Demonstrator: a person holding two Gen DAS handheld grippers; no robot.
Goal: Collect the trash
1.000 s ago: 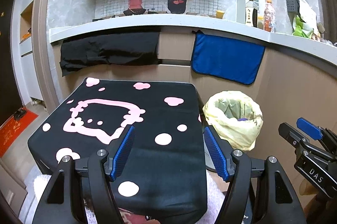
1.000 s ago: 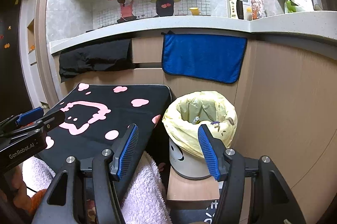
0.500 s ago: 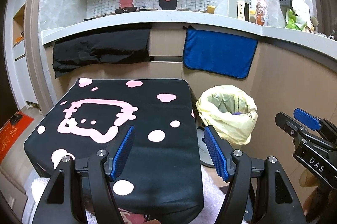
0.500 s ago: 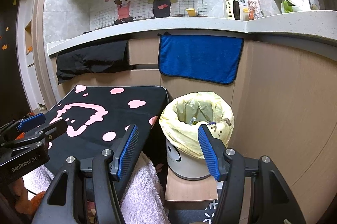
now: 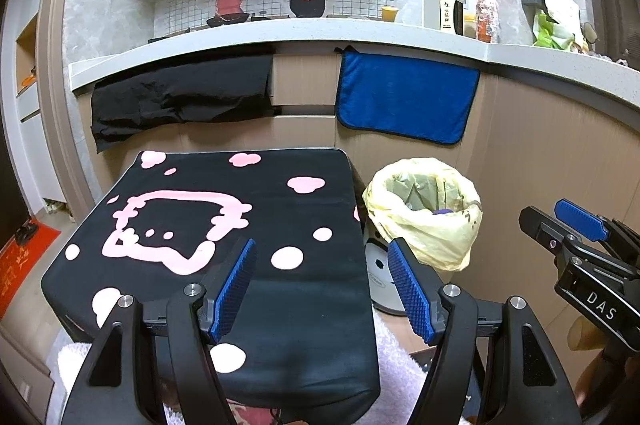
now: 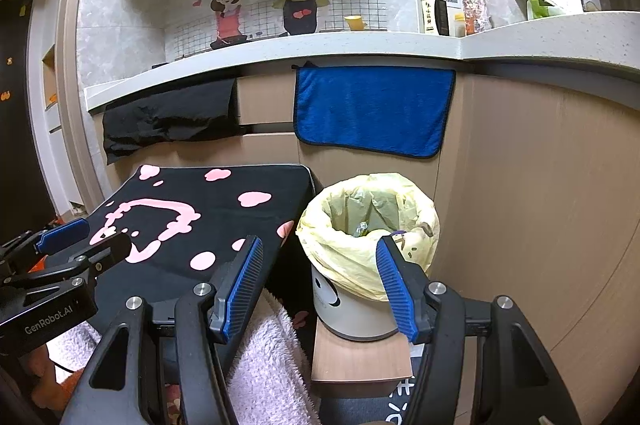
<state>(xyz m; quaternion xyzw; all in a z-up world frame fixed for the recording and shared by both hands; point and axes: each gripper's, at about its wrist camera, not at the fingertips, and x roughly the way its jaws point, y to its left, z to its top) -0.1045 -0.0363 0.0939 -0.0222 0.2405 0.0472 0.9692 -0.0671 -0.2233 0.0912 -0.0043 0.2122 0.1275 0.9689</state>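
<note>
Both grippers hover w/ nothing between the pads: left gripper (image 5: 322, 285) has its jaws spread wide over the near edge of the black cloth (image 5: 224, 225) w/ pink cloud print; right gripper (image 6: 318, 289) also stands open, aimed at the bin (image 6: 360, 265). The bin sits right of the clothed table on a small wooden stand (image 6: 360, 357), close against the cabinet front. Its yellow liner bag (image 6: 344, 249) is folded out over the rim, w/ a few scraps inside — a crumpled bit and something purple, too small to name. No loose trash visible on the cloth. Judgement: the collecting looks mostly done, so the bag is prob. next. To do that well, pinch the liner's folded rim at two opposite points, one gripper each, and lift straight up so the bin doesn't tip off the stand. Thin plastic — take a full fold, not an edge.
</note>
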